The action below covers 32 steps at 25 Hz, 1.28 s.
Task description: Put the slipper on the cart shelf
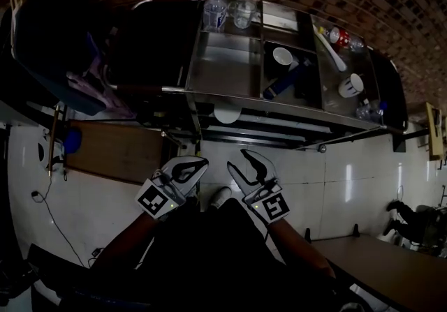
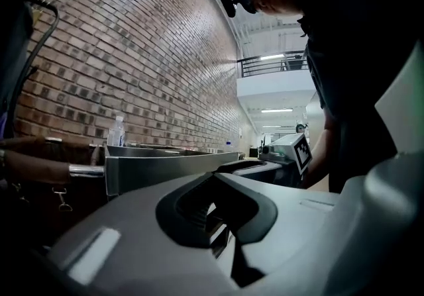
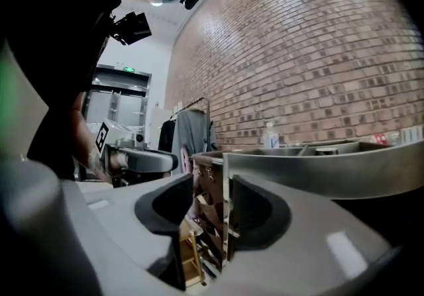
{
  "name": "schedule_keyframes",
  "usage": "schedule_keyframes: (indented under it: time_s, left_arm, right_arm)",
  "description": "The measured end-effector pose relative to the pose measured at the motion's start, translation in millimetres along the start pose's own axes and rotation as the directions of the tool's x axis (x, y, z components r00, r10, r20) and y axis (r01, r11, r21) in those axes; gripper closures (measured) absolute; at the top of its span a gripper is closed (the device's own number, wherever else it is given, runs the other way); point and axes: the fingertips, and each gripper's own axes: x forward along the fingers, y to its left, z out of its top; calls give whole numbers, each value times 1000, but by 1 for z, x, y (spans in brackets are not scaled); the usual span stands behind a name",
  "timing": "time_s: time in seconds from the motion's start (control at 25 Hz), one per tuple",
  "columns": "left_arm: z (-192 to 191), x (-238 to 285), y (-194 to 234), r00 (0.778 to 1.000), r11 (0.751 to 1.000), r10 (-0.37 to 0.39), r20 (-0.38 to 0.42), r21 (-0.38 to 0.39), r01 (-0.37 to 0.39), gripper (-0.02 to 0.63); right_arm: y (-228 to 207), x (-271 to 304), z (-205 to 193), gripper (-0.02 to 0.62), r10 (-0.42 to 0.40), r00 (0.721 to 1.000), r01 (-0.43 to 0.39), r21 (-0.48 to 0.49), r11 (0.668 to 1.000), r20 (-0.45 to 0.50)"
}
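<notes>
The steel cart (image 1: 223,59) stands ahead of me against a brick wall, its top tray split into compartments. Both grippers hover low in front of it over the white floor. My left gripper (image 1: 199,162) is shut, its tips meeting with nothing between them (image 2: 215,179). My right gripper (image 1: 237,160) is open, and only the background shows through its gap (image 3: 211,185). A white shoe-like shape (image 1: 221,197) lies on the floor between the grippers; I cannot tell whether it is the slipper. A white rounded thing (image 1: 227,114) shows under the tray's front edge.
The tray holds a water bottle (image 1: 215,10), a glass (image 1: 243,13) and two white cups (image 1: 282,56). Dark bags (image 1: 56,38) hang at the cart's left above a brown board (image 1: 119,150). A cable (image 1: 49,213) trails on the floor. A wooden surface (image 1: 391,269) lies at lower right.
</notes>
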Motion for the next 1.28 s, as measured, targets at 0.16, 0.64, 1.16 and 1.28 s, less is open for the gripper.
schedule_keyframes:
  time_s: [0.16,0.64,1.16,1.28]
  left_arm:
    - [4,-12,-12,1000,1000,4,-3,21,-4,601]
    - [-1,-40,-39,995,996,91,-38,10,-90,601]
    - [-5,-111,-18,982,983,182,-38,13,-182,601]
    - [-7,-137,-2,984,984,176,-24,16,-175,601]
  right_arm:
    - [20,-8,8,500,39,999,-39,-26,999,-11]
    - [75,-15,-4,595,195,981,-195,24,981,-17]
    - [138,26,2,595,305,952,-305,27,952,-10]
    - [162,48,3,595,309,951,-309,19,951,-12]
